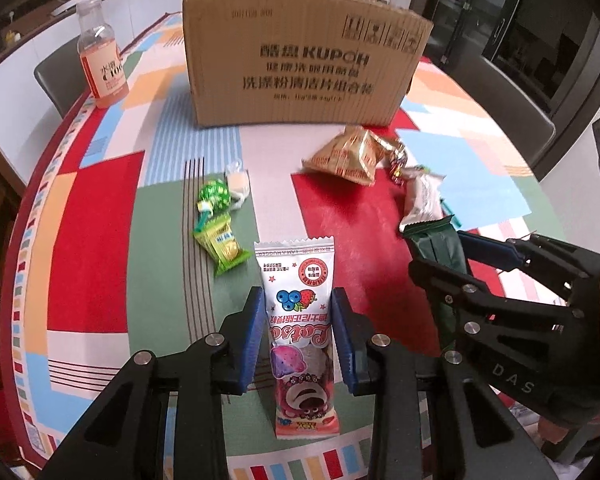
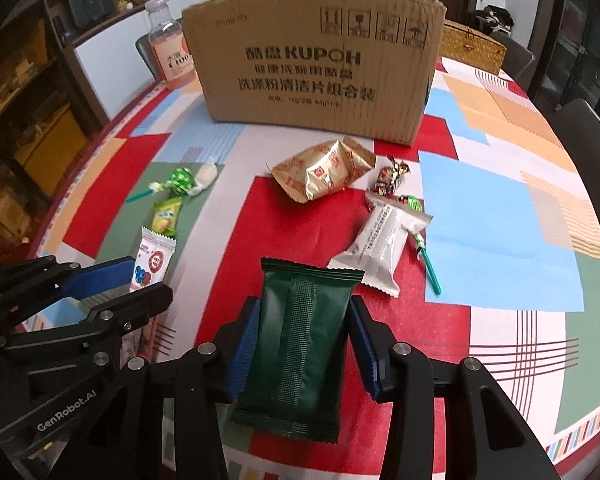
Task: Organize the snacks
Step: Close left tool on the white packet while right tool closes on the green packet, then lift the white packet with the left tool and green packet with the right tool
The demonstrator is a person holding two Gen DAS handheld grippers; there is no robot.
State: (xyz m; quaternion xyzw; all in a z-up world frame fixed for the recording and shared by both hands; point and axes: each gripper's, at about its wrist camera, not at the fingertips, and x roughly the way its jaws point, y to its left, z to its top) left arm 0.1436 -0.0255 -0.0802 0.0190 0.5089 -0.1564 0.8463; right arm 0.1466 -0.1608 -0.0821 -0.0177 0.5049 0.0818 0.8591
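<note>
My left gripper (image 1: 298, 308) is shut on a white and pink Lotso snack packet (image 1: 298, 320), its blue pads pressing both sides. My right gripper (image 2: 304, 320) is shut on a dark green snack packet (image 2: 296, 344), which also shows in the left wrist view (image 1: 436, 246). On the table lie a tan packet (image 2: 320, 174), a white packet (image 2: 380, 240), a green lollipop (image 2: 180, 180), a yellow-green candy (image 2: 166, 214) and small wrapped candies (image 2: 392, 174). A KUPOH cardboard box (image 2: 312, 68) stands behind them.
The table has a colourful patchwork cloth (image 2: 500, 220). A bottle of orange drink (image 1: 100, 56) stands to the left of the box. A woven basket (image 2: 472, 46) sits behind the box at the right. Dark chairs (image 2: 592, 140) stand around the table.
</note>
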